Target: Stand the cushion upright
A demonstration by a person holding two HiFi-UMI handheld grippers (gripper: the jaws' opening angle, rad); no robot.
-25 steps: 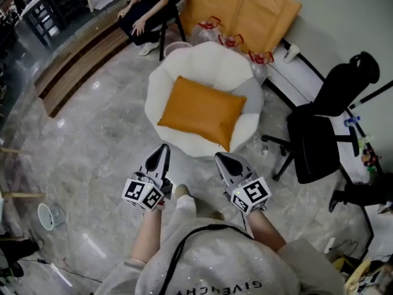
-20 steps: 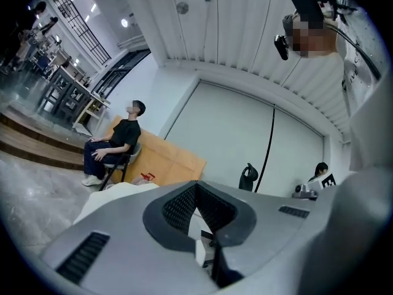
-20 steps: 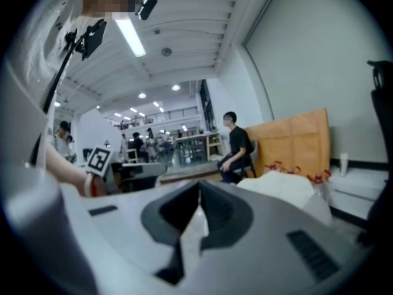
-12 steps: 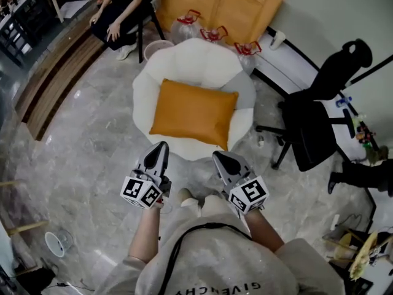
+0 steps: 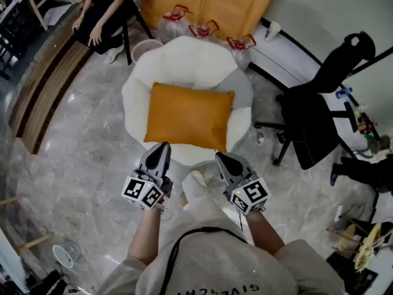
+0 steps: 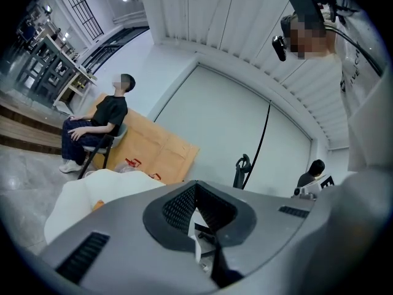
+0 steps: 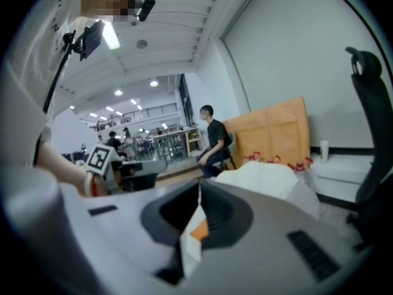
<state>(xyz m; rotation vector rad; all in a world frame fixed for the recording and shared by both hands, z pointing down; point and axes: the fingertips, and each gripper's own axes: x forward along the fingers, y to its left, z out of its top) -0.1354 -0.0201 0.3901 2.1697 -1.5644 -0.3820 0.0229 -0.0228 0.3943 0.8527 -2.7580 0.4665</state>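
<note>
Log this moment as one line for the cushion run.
cushion: lying flat on white chair, untouched | left gripper: shut, empty | right gripper: shut, empty

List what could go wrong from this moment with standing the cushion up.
1. The left gripper and right gripper have their jaws shut, short of the flat orange cushion; unopened, they may only shove it.
2. The cushion looks soft; stood on the rounded white chair, it may flop over.

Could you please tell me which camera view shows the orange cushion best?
The head view: the whole cushion shows from above, lying flat on the white armchair. The left gripper view catches only an orange sliver; the right gripper view, a small blurred orange patch.
</note>
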